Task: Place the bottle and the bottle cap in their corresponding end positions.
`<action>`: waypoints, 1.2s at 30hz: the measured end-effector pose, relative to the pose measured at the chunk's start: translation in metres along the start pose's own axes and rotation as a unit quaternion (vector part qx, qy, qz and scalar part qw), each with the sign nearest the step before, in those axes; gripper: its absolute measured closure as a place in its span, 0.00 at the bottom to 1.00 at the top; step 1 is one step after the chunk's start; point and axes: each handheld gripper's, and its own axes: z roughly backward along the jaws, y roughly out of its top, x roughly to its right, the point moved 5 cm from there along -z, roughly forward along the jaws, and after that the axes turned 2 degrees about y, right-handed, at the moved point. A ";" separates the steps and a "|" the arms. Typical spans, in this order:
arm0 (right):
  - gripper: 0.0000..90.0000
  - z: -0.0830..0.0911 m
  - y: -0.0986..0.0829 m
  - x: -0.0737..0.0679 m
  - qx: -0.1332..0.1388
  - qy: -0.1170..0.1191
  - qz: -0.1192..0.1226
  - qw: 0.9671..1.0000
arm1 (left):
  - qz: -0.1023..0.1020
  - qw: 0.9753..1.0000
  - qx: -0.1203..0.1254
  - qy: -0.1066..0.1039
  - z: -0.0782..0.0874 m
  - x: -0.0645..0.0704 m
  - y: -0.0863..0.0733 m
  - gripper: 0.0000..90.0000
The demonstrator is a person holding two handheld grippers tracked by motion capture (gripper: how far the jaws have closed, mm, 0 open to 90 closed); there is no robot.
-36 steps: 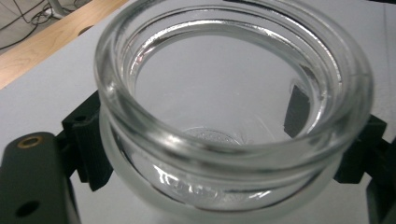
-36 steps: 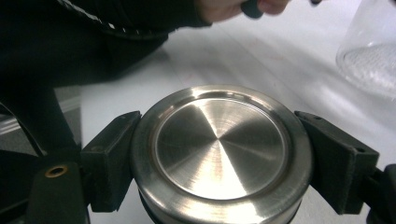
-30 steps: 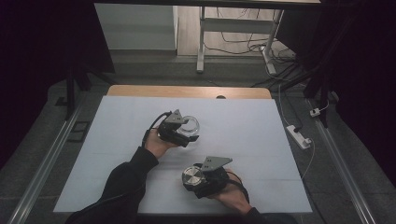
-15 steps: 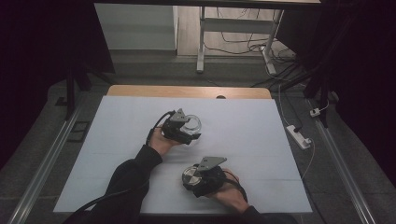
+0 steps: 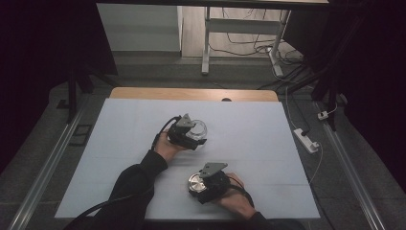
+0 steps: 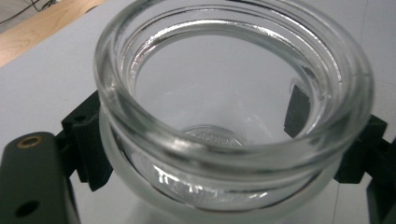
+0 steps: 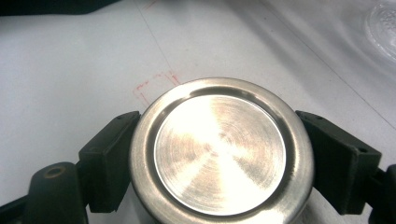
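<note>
A clear glass jar (image 6: 233,116) with a thick rim and no lid sits between the two black jaws of my left gripper (image 6: 233,144), which is shut on it. In the high view the jar (image 5: 197,128) is near the table's middle, held by the left gripper (image 5: 194,134). A round brushed-metal lid (image 7: 219,149) is clamped between the jaws of my right gripper (image 7: 219,158). From above, the lid (image 5: 196,182) and right gripper (image 5: 203,184) are near the table's front edge, right of centre.
The table (image 5: 119,143) has a pale sheet over it with a wooden strip (image 5: 143,93) along the far edge. A white power strip (image 5: 306,140) lies on the floor to the right. A metal table leg (image 5: 206,43) and cables stand beyond.
The left gripper with the jar has drifted slightly right and nearer. The right gripper with the lid has shifted a little toward the front edge.
</note>
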 end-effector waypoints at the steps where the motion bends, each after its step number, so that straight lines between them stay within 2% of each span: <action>1: 0.20 0.000 0.000 0.000 -0.001 -0.001 0.000 1.000 | 0.002 1.000 -0.001 -0.001 0.000 0.000 0.000 0.16; 4: 0.19 0.000 0.000 -0.001 -0.004 -0.005 0.000 1.000 | 0.017 1.000 -0.007 -0.004 0.000 -0.003 -0.002 0.16; 8: 0.15 0.001 0.001 -0.001 -0.004 -0.004 -0.004 1.000 | 0.011 1.000 -0.015 0.002 0.000 -0.002 -0.001 0.15; 11: 0.11 0.004 0.003 0.000 0.006 -0.001 -0.015 1.000 | 0.006 1.000 -0.026 0.002 0.002 -0.001 -0.002 0.12; 19: 0.09 0.011 0.009 0.002 0.025 0.001 -0.027 0.999 | 0.016 1.000 -0.018 -0.002 0.013 0.001 0.001 0.08; 26: 0.08 0.017 0.011 0.003 0.031 0.000 -0.030 0.999 | 0.014 1.000 -0.024 -0.002 0.022 0.002 0.001 0.05; 36: 0.07 0.029 0.015 0.006 0.051 -0.002 -0.040 0.998 | 0.032 0.999 -0.026 -0.017 0.034 0.005 -0.001 0.01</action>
